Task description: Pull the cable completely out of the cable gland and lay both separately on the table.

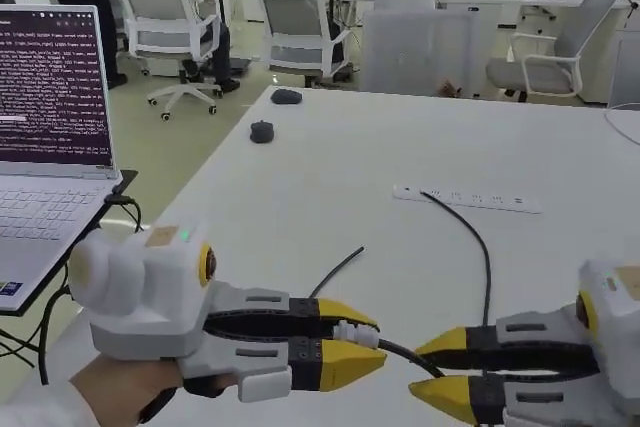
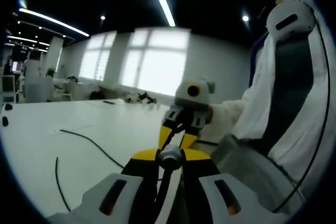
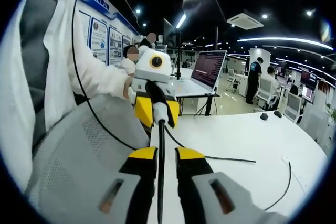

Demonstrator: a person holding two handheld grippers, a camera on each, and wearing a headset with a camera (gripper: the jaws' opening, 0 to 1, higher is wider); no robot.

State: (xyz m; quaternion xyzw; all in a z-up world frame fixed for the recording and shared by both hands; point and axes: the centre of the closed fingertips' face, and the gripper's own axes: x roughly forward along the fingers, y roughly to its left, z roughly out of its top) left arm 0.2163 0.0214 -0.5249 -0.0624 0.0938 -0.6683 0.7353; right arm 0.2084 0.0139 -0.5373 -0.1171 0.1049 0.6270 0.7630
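My left gripper [image 1: 372, 339] is low over the near edge of the white table [image 1: 330, 187], shut on a small white cable gland [image 1: 355, 332]. A black cable [image 1: 398, 351] leaves the gland and runs straight into my right gripper [image 1: 418, 367], which is shut on it a short way off. The two grippers face each other tip to tip. In the left gripper view the gland [image 2: 169, 156] sits between the yellow jaws with the right gripper [image 2: 181, 124] beyond. In the right gripper view the cable [image 3: 160, 150] passes between the jaws toward the gland [image 3: 160, 114]. The cable's slack [image 1: 480, 247] loops across the table.
An open laptop [image 1: 50, 127] stands on a stand at the left. Two mice [image 1: 262, 132] [image 1: 286, 97] lie at the table's far left edge, and a white power strip [image 1: 470, 199] lies mid-table. Office chairs [image 1: 180, 22] and people are beyond.
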